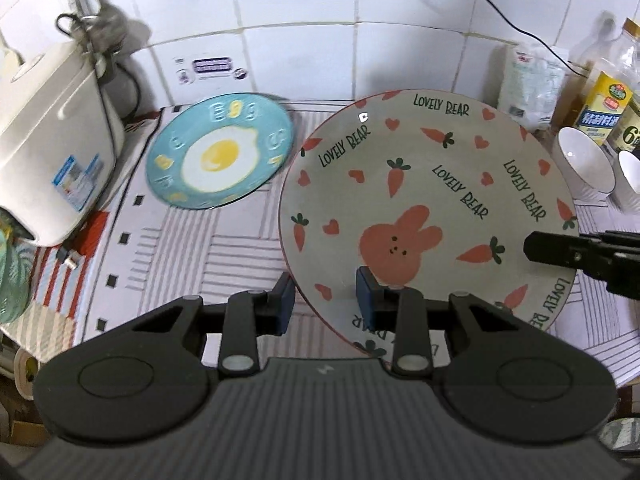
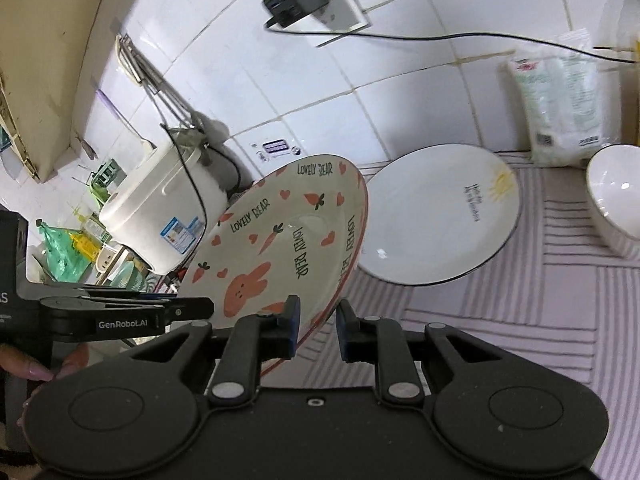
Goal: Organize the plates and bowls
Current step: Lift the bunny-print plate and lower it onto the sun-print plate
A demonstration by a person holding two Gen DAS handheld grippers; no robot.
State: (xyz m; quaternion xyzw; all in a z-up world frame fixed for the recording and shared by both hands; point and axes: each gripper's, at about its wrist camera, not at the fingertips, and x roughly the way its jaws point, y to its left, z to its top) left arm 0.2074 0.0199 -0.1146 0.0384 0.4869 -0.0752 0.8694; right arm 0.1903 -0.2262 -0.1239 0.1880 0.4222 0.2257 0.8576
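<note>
Lower centre of both views: the left tool [image 1: 326, 300] and right tool [image 2: 316, 326] each clench the rim of the round cream ceramic plate printed with a pink rabbit and carrots [image 1: 432, 200], held tilted above the striped worktop cloth [image 1: 180, 264]. Sorting looks barely under way: nothing is stacked. Farther off, the teal fried-egg plate [image 1: 220, 152] and white black-rimmed plate [image 2: 440, 216] lie apart. At the right edge, two white bowls [image 1: 586, 164] stand empty.

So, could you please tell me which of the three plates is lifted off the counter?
The cream bunny-and-carrot plate, gripped at its rim; the blue egg plate and white plate lie flat.
</note>
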